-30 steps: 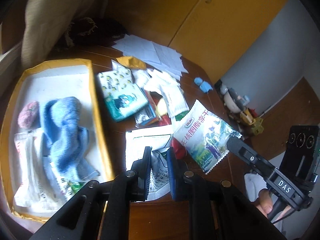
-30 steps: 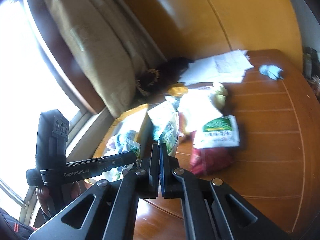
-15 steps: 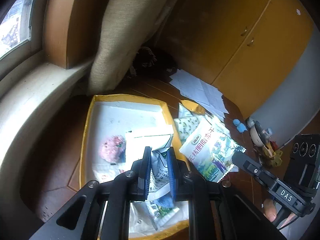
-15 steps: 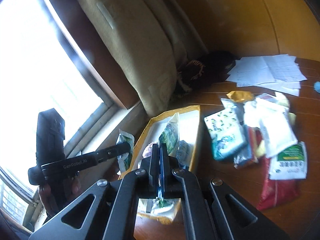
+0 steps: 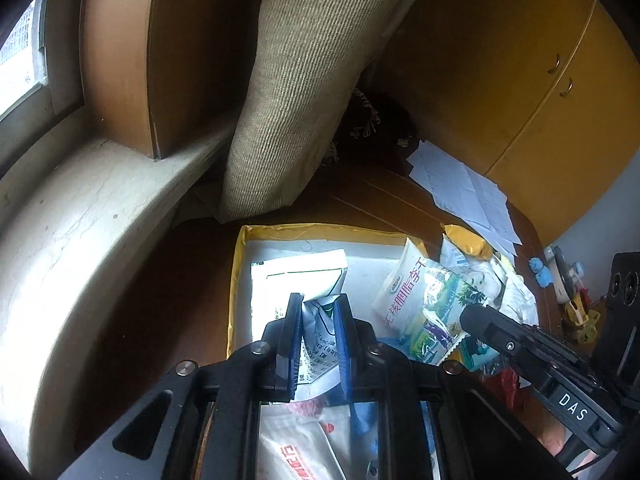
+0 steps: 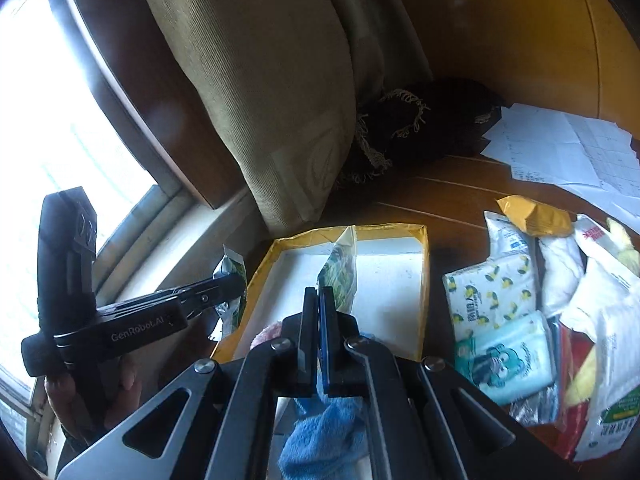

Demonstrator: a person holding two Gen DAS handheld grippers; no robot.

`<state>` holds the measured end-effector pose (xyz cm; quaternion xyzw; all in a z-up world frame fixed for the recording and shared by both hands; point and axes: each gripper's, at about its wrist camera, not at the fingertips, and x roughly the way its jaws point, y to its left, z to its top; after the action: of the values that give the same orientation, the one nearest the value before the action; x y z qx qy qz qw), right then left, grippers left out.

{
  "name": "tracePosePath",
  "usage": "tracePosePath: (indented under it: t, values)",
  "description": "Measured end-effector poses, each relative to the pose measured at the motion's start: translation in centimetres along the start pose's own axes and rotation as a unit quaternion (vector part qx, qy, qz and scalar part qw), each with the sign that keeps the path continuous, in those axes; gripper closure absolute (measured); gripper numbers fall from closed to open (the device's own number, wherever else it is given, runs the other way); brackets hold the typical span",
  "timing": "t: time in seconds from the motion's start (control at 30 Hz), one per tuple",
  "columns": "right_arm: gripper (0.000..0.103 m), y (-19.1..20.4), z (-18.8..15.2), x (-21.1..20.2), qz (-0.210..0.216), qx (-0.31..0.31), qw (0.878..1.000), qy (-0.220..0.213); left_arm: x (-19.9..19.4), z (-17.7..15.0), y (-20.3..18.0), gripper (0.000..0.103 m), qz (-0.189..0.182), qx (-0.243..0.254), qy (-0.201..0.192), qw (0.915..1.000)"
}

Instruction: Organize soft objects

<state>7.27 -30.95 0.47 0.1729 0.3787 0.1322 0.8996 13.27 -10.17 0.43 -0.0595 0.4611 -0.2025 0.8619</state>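
Two packets are held over the yellow-rimmed tray [image 6: 423,280], one in each tool. The left tool [image 5: 318,334] is narrowed on a white printed pouch [image 5: 298,276], pinched at its lower edge. The right tool [image 6: 319,322] is shut flat on a green snack bag [image 6: 340,270], gripped at a corner seam. Both look light, limp and slippery, so a seam hold is judged safest. A blue towel [image 6: 320,436] lies in the tray below. Farther off, tissue packs [image 6: 496,308] wait on the surface [image 6: 440,200].

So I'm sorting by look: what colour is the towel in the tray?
Blue towel; clearest in the right wrist view.
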Motion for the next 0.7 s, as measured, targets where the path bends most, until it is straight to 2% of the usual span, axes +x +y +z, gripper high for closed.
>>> tracePosePath:
  t: [0.13,0.33,0.7]
  values:
    - [0.102,-0.6,0.7,2.3,0.007,0.011,1.000,0.018,1.6,0.9,0.2,0.089,0.020,0.007,0.011,0.9997]
    - [0.102,-1.6,1.0,3.7,-0.007,0.014,1.000,0.026,4.5,1.5,-0.4,0.089,0.046,0.029,0.034,0.9979]
    - [0.100,-2.5,0.4,4.8,-0.081,-0.001,0.996,0.045,8.0,1.1,-1.2,0.088,0.069,0.054,0.078,0.9931]
